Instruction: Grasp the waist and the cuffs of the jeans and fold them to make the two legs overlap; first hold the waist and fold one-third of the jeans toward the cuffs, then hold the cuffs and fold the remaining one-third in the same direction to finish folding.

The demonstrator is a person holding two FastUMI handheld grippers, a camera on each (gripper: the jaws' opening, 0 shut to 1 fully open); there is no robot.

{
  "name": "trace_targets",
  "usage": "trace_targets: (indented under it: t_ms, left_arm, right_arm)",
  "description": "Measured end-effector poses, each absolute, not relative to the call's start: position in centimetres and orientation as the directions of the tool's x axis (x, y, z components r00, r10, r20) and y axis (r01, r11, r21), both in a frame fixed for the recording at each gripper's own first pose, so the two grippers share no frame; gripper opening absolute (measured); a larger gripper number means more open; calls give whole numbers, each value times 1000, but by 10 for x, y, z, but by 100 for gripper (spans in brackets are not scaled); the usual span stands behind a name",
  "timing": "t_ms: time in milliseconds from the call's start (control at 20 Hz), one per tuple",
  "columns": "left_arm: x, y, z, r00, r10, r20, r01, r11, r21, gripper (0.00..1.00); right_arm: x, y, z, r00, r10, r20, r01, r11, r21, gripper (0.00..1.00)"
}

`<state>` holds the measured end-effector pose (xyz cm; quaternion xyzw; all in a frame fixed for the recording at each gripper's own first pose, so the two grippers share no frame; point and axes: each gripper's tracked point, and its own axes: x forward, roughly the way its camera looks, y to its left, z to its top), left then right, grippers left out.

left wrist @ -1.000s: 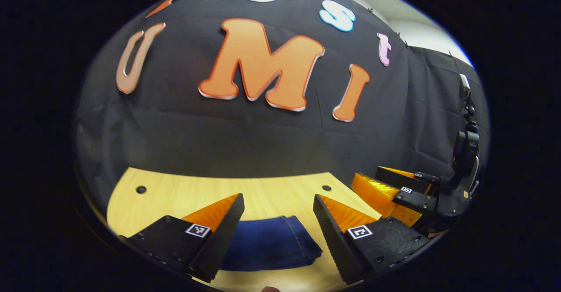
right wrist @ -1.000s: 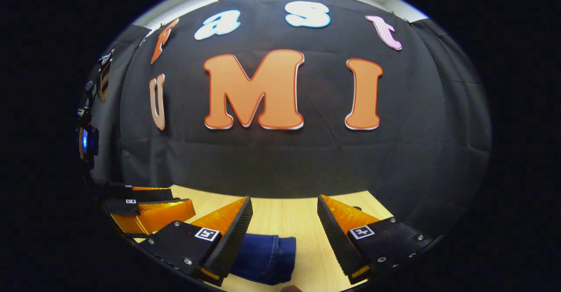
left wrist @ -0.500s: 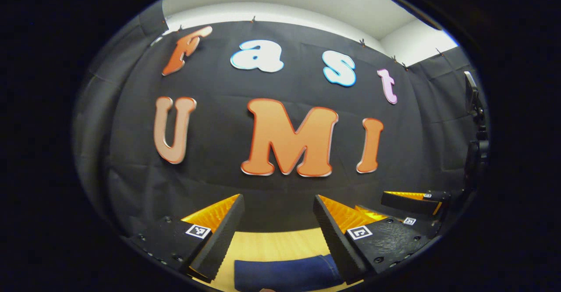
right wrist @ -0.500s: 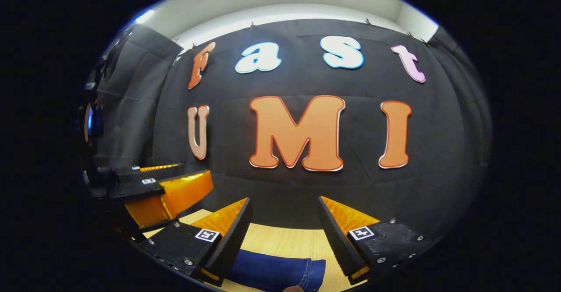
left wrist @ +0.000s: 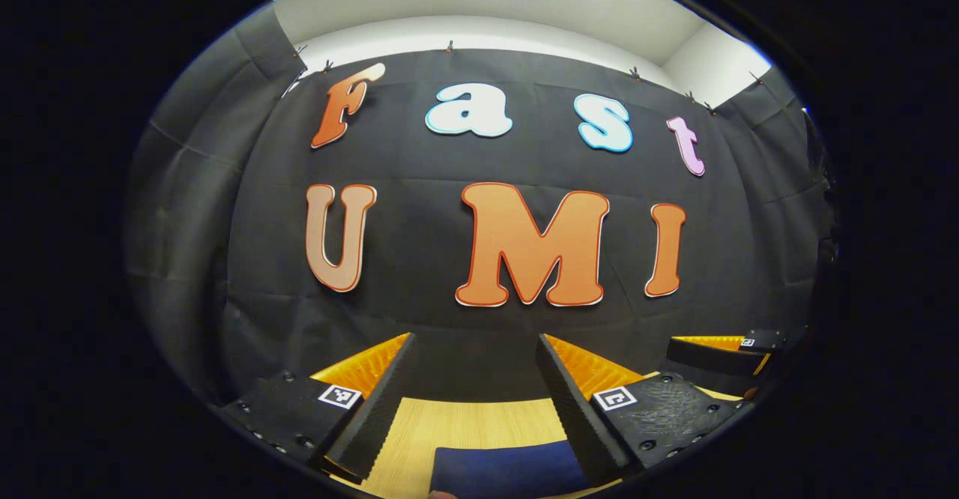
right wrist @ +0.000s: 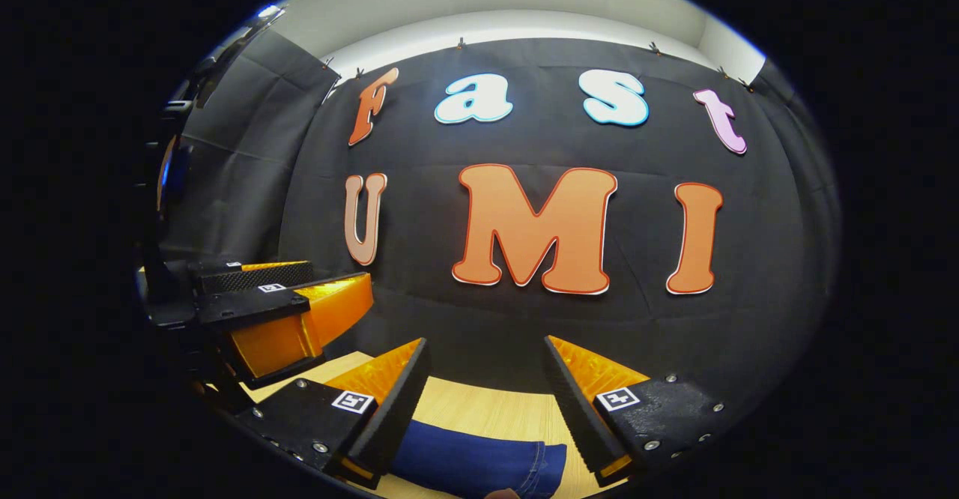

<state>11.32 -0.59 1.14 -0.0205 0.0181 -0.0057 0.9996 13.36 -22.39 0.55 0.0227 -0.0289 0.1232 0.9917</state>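
Above the table, left gripper (left wrist: 475, 379): fingers spread wide with nothing between them, held clear of the jeans (left wrist: 509, 470), which lie low between the two fingers at the bottom of the left gripper view.
Above the table, right gripper (right wrist: 487, 383): likewise wide apart and empty; the jeans (right wrist: 479, 467) sit below its left finger and the gap, with a stitched seam edge facing the right finger.
Beside the jeans, other gripper: the right gripper shows at the right edge of the left gripper view (left wrist: 723, 353), and the left gripper at the left of the right gripper view (right wrist: 277, 308); both are raised off the table (right wrist: 494, 413).
Jeans, place: flat on the light wooden table, near its front edge, well short of the black cloth wall (right wrist: 524, 327).
Jeans, state: a compact dark blue bundle with a rounded fold; the folding looks finished or nearly so, though most of the bundle is cut off by the bottom of each view.
Jeans, handling: denim is soft but fairly heavy and thick; stacked layers should hold a crease and stay put, yet can slide over one another if dragged.
Jeans, where to take hold: if any tidying remains, pinch at the seamed edge or a corner through all layers, one gripper at each end, not at the rounded fold.
Risk: a shallow pinch could catch just the top layer and peel the fold open.
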Motion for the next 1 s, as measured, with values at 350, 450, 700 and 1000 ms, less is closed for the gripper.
trace_targets:
  t_ms: [350,450,700,1000]
  left_arm:
    - [115,-5,12,1000,-12,-25,10,999,-45,97]
    - [117,-5,11,1000,-10,-24,8,999,-47,97]
    - [120,2,7,999,28,-27,-29,998,-61,97]
    - [116,14,1,996,81,-42,-84,993,-78,94]
  right_arm:
    - [138,-237,2,981,188,53,-189,982,8,93]
    - [143,-239,0,982,183,50,-184,983,20,93]
    - [151,-265,-4,992,122,33,-124,990,66,95]
    - [154,-277,-14,994,105,6,-105,990,91,95]
